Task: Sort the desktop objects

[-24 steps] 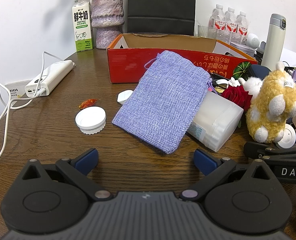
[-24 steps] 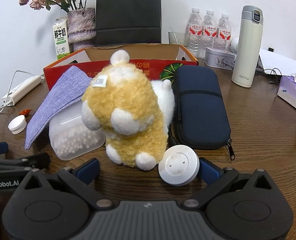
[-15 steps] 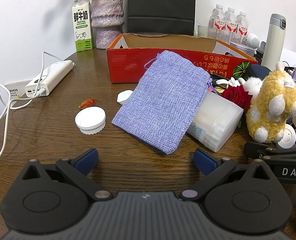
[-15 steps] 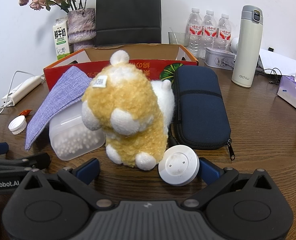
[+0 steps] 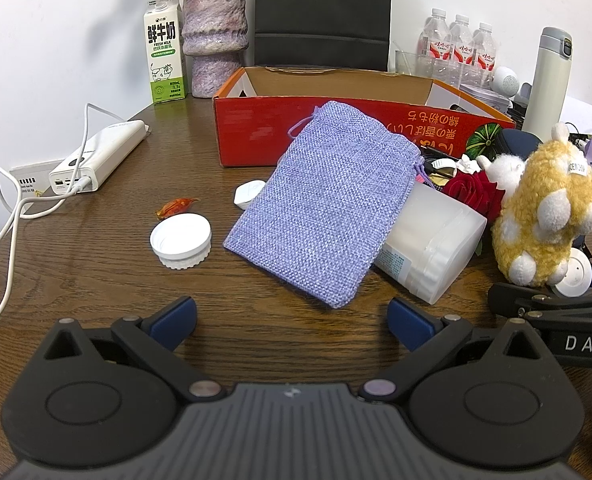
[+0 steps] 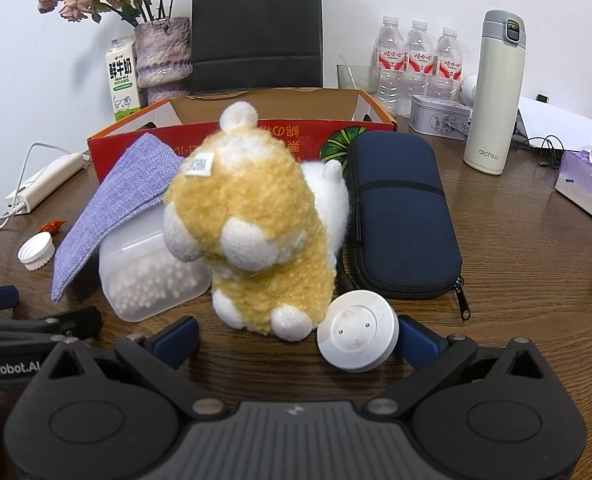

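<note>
Right wrist only: navy zip case [image 6: 402,216].

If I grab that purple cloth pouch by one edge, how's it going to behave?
The purple cloth pouch is woven fabric draped over the translucent plastic box, so it will probably hang limp and fold. It looks flat, so likely light and near empty, though its contents are hidden. Lifting it may nudge the box, and its drawstring could trail.

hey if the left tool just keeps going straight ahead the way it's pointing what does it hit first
Most likely the purple drawstring pouch: its near corner lies straight ahead of the open left tool, with only bare table between. The pouch leans on a translucent plastic container just behind; depth is uncertain.
</note>
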Motion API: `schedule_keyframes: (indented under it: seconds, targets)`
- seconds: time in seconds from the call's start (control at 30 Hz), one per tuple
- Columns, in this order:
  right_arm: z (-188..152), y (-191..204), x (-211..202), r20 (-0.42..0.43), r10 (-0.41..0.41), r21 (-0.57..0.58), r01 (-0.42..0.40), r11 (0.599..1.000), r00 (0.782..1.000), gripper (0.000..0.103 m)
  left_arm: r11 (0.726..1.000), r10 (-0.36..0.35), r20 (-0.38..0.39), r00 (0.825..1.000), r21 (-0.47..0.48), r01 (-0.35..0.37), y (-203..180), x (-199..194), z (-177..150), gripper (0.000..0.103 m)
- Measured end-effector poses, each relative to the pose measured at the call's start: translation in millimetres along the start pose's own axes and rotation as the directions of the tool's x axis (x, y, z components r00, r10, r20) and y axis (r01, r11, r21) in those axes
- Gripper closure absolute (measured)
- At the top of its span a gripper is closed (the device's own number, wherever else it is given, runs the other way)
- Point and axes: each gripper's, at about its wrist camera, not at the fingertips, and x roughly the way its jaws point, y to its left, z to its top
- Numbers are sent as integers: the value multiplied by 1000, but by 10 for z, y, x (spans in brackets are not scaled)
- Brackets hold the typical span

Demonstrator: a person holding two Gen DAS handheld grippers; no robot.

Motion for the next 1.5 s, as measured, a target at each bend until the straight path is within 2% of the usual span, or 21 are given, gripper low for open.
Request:
schedule_keyframes:
  seconds: [1.03, 1.5]
  targets:
    - [-9, -18, -8, 7, 15, 14, -15, 1000, 1000, 0, 1000, 0, 0, 1000, 1, 0, 0, 0, 0, 0]
    - [-12, 3, 5, -2, -5, -4, 5, 1000, 1000, 0, 1000, 5, 0, 1000, -5, -5, 4, 7, 6, 0]
